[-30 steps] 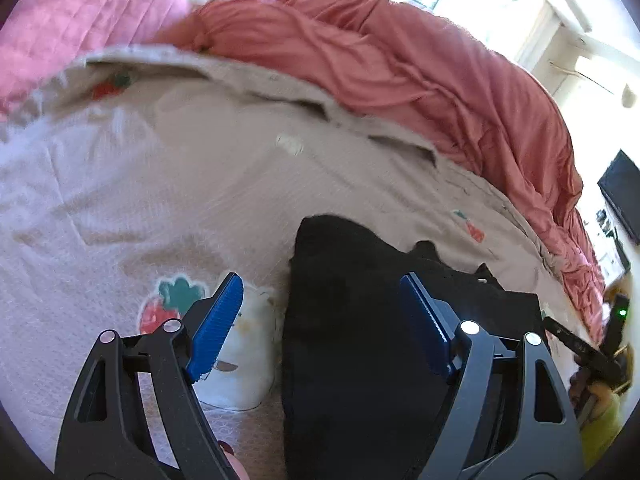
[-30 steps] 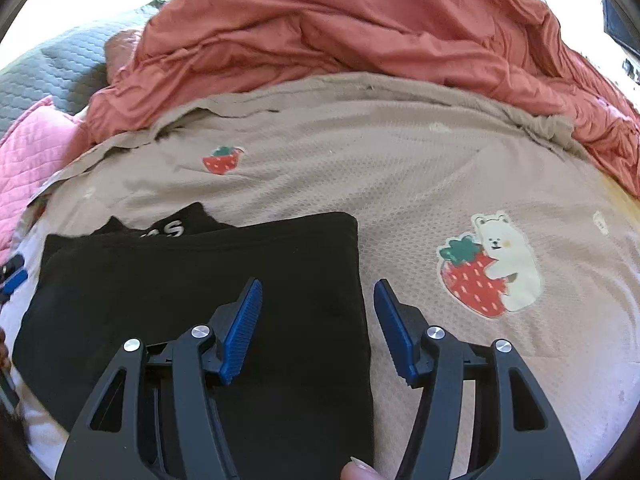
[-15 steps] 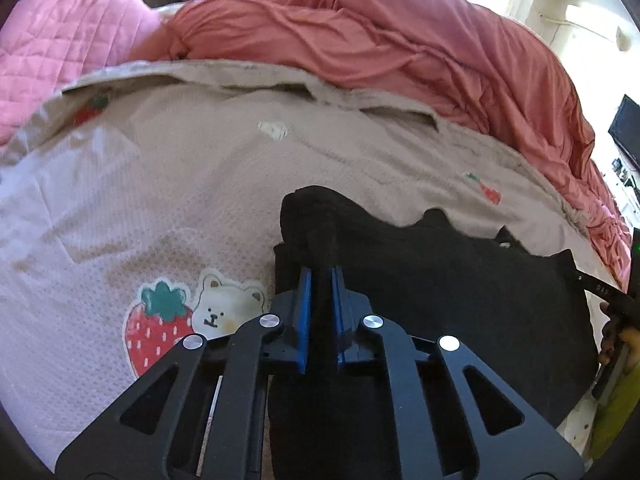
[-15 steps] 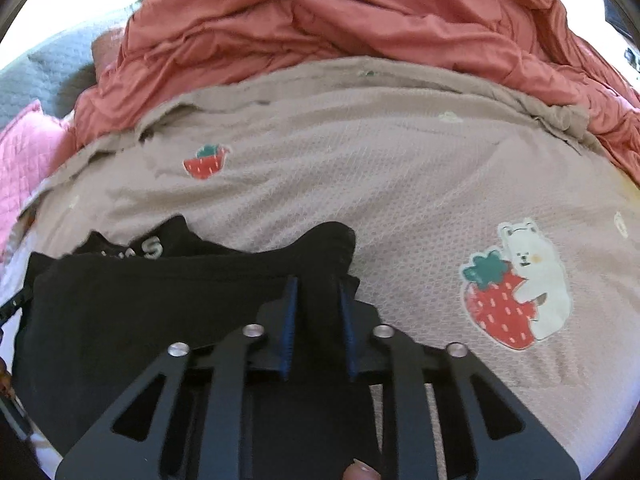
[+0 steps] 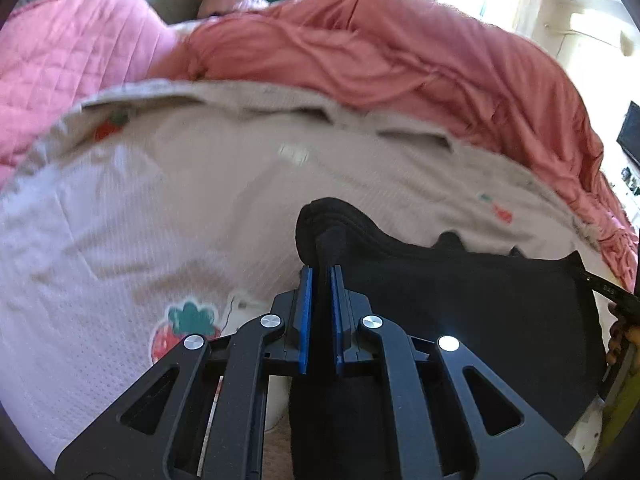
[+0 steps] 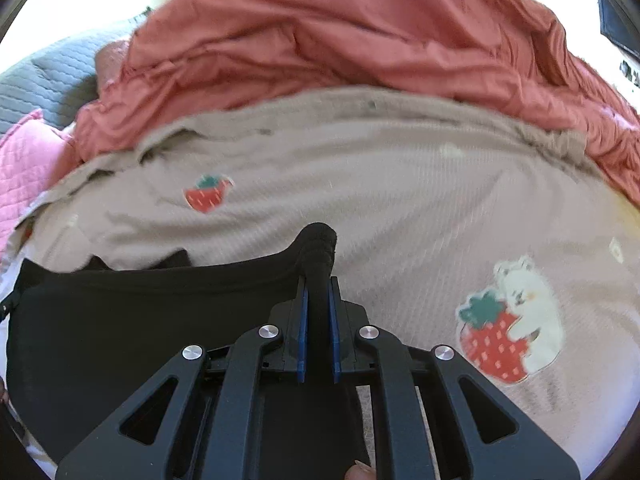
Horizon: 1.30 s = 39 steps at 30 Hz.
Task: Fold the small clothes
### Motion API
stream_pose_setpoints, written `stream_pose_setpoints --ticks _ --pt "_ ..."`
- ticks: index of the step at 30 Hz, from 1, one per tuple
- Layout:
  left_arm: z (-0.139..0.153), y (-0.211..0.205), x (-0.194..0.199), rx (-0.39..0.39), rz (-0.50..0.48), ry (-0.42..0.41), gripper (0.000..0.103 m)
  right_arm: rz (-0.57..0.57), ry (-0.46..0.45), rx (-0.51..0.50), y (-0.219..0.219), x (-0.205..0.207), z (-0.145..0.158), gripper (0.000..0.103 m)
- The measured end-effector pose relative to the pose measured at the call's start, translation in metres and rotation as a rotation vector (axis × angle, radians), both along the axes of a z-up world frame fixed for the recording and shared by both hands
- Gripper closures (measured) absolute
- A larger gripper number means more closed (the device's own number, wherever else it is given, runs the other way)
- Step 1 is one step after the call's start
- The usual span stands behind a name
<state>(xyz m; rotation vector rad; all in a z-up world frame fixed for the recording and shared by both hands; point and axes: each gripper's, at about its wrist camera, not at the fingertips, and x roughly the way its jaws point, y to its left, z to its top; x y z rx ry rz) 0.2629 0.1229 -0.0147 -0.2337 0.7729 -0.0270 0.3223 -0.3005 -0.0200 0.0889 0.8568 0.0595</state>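
- My left gripper (image 5: 320, 276) is pinched tight on a bunched corner of the black garment (image 5: 480, 320); a knob of dark cloth pokes up past its blue pads (image 5: 306, 312).
- My right gripper (image 6: 318, 284) is clamped just as hard on the opposite corner of the same garment (image 6: 140, 328), a ribbed roll of fabric standing up between its pads (image 6: 303, 332).
- The garment lies on the near part of the beige bedspread (image 6: 380, 184), close to the edge nearest me.
- Its long axis runs across the bed, from one gripper to the other, with the far hem stretched in a nearly straight line between the two held corners.
- Small dark points of cloth stick out beyond that far hem, toward the middle of the bed; I cannot tell what part of the garment they are.
- The cloth is matte, soft and thick-looking, plain black, roughly rectangular as it lies.
- The bedspread has a fine waffle-like weave, printed with strawberries and a white bear hugging a strawberry (image 6: 516, 336), which sits just beside the right gripper.
- A rumpled coral-red duvet (image 5: 400, 60) is heaped along the far side of the bed.
- A pink quilted pillow (image 5: 60, 52), stitched in diamonds, fills the far left corner.
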Motion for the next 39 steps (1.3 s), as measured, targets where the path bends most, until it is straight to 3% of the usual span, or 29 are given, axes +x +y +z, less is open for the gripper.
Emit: stream_pose_setpoints --ticks 4,13,24,39 --pt "-0.008 0.0 0.001 0.02 0.009 0.019 0.1 -0.012 0.028 -0.019 0.002 0.0 -0.014 0.095" --pt "-0.005 0.0 -0.008 0.043 0.022 0.025 0.1 -0.039 0.039 -0.058 0.005 -0.001 -0.015 0.09" --pt "0.005 0.004 -0.016 0.042 0.042 0.033 0.099 -0.028 -0.024 -0.024 0.006 -0.024 0.01 0.067" --pt "0.037 0.003 -0.042 0.045 0.038 -0.016 0.075 0.145 -0.096 0.004 0.049 -0.098 0.037 0.05"
